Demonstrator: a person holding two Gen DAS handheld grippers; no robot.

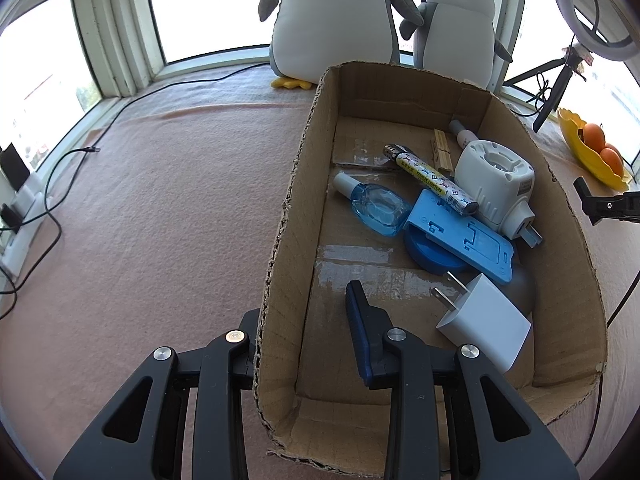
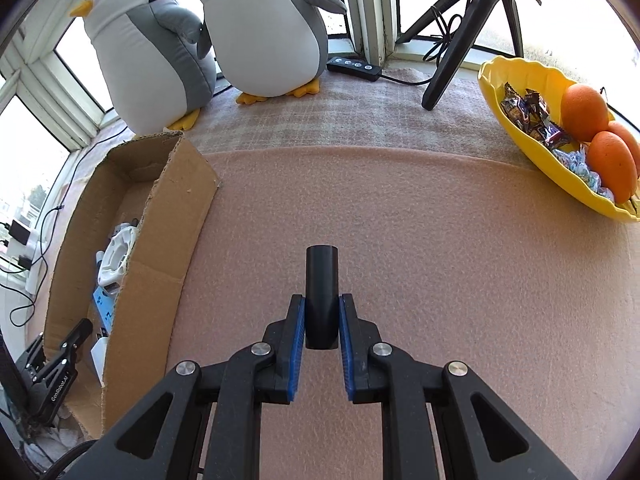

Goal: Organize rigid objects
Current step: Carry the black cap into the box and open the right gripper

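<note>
Nearest, our right gripper (image 2: 321,320) is closed on one black tube (image 2: 321,292), which stands between the blue pads (image 2: 298,344) and points forward over bare pink cloth (image 2: 400,220). Our left gripper (image 1: 310,320) is spread wide across the left wall of the box (image 1: 280,240), one finger inside, one outside, holding nothing. In the box we count one white charger (image 1: 486,326), one blue holder (image 1: 460,232), one blue bottle (image 1: 376,206), one white plug-in device (image 1: 494,176), one patterned pen (image 1: 432,178). Farther stand two penguins (image 2: 264,28), and right, one yellow bowl (image 2: 516,80) with three oranges (image 2: 584,110).
</note>
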